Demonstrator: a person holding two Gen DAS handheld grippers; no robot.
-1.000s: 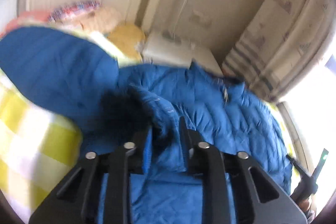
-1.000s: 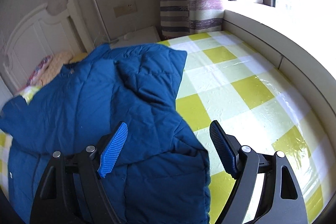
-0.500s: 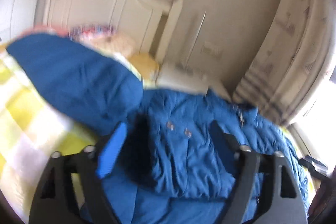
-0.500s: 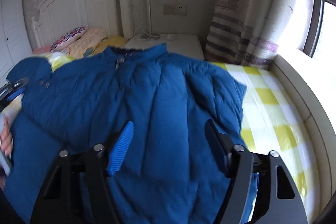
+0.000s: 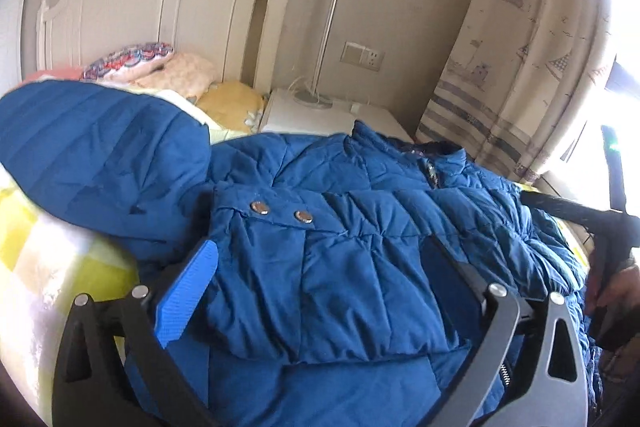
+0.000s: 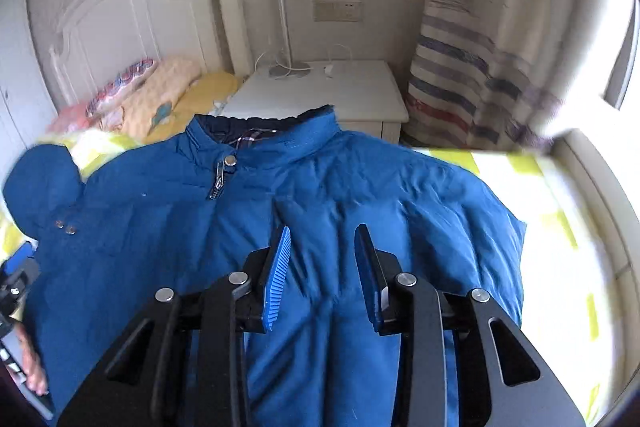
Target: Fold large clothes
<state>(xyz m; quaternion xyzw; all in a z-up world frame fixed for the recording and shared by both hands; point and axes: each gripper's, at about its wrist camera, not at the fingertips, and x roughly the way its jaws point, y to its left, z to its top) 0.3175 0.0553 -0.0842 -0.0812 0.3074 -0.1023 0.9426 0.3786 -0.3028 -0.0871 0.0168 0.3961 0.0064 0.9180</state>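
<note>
The left tool point(image 5: 316, 291) is seen spread wide, its jaws having just been opening; the folded cuff point(image 5: 320, 267) of the jacket point(image 5: 400, 227) lies between the fingers, yet no pad is pressed on it. The tool is angled downward over the jacket's left part, near the bed's left side. Two snaps point(image 5: 280, 211) are set on the cuff just ahead of the fingers. The left sleeve point(image 5: 92, 155) is spread toward the left edge, over the checked sheet point(image 5: 48, 267).

The right tool point(image 6: 322, 275) is pitched steeply down over the middle of the jacket point(image 6: 360, 207), its jaws narrowed and just been closing; whether cloth is pinched between the blue pads point(image 6: 276, 279) cannot be told, though a gap remains between them. In the left view a hand point(image 5: 612, 287) is seen wrapped around that tool's handle at the right margin.

The jacket is laid front up across the bed, zipped, its collar point(image 6: 264, 135) toward the headboard point(image 6: 132, 19) and pillows point(image 6: 160, 95). Its right side reaches the sheet point(image 6: 560, 227) near the window edge. A nightstand point(image 6: 332, 95) stands beyond the collar, beside a striped curtain point(image 6: 460, 75).
</note>
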